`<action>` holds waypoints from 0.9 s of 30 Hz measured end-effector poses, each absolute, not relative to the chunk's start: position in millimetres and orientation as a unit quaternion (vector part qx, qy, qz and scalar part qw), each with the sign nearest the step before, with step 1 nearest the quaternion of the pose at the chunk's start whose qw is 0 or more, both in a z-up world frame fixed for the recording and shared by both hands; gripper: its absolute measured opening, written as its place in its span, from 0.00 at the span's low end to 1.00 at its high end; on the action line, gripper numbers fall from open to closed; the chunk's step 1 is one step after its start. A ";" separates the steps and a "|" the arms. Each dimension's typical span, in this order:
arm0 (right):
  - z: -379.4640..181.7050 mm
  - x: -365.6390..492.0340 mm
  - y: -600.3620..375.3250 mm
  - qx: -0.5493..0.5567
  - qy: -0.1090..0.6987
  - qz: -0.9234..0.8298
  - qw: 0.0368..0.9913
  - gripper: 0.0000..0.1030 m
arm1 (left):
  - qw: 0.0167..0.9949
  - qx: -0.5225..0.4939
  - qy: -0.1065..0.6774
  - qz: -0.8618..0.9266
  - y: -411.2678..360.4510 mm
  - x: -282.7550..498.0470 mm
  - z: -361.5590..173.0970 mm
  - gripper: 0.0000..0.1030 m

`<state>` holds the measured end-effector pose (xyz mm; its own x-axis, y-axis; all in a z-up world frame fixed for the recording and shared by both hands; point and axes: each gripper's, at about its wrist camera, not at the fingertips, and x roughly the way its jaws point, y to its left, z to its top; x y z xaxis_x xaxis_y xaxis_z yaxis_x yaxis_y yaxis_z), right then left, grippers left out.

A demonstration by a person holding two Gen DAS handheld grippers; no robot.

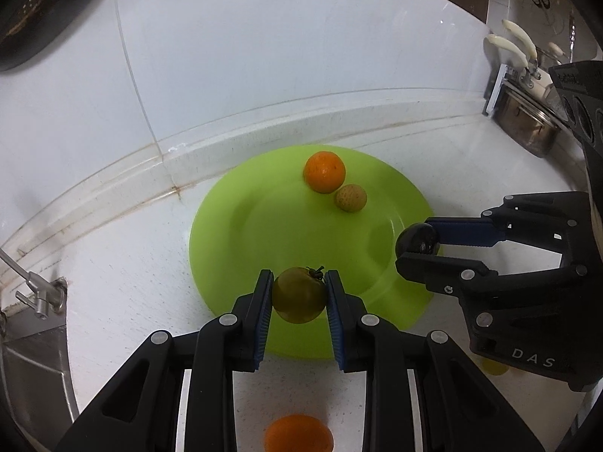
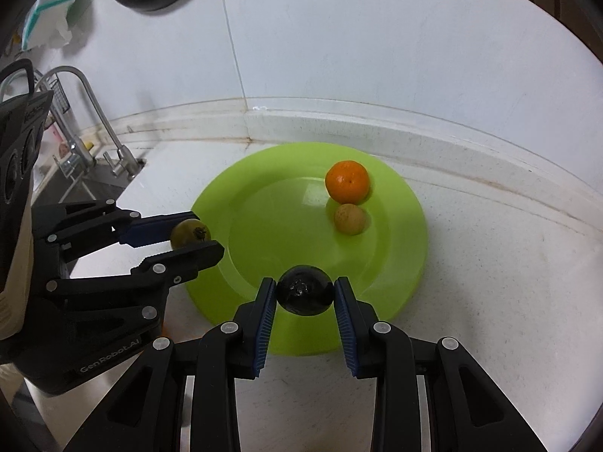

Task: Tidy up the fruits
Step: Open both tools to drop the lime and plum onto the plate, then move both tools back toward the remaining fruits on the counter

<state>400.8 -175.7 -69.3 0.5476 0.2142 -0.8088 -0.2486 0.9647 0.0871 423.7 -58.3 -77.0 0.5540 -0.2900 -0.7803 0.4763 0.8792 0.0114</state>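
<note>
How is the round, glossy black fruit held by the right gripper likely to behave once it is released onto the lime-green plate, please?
The round, glossy black fruit would probably roll, being nearly spherical. Its shiny skin looks smooth, so it might slip between the right gripper pads. The lime-green plate dips centrally, likely keeping it in.

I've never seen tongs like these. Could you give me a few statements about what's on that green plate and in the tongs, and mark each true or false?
1. The left tongs are shut on a greenish-brown fruit. True.
2. The right tongs are empty. False: they grip a dark round fruit.
3. An orange and a small tan fruit lie on the green plate. True.
4. The orange and the tan fruit lie on opposite rims. False: they sit side by side.
</note>
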 end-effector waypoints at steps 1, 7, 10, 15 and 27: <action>-69.1 401.1 -175.8 -0.020 0.457 0.131 0.880 0.32 | 0.876 0.113 0.416 -0.216 -58.3 423.2 -76.7 0.29; -65.3 401.1 -178.7 -0.024 0.452 0.116 0.884 0.42 | 0.883 0.117 0.410 -0.194 -53.3 418.1 -69.0 0.40; -56.9 392.2 -181.9 -0.022 0.442 0.110 0.890 0.42 | 0.886 0.118 0.406 -0.190 -48.6 408.3 -62.1 0.45; -38.4 369.8 -182.7 -0.031 0.416 0.098 0.903 0.42 | 0.897 0.123 0.384 -0.181 -41.1 382.8 -46.3 0.55; 7.7 300.4 -185.1 -0.009 0.350 0.066 0.934 0.52 | 0.926 0.123 0.312 -0.172 -26.8 313.8 1.7 0.74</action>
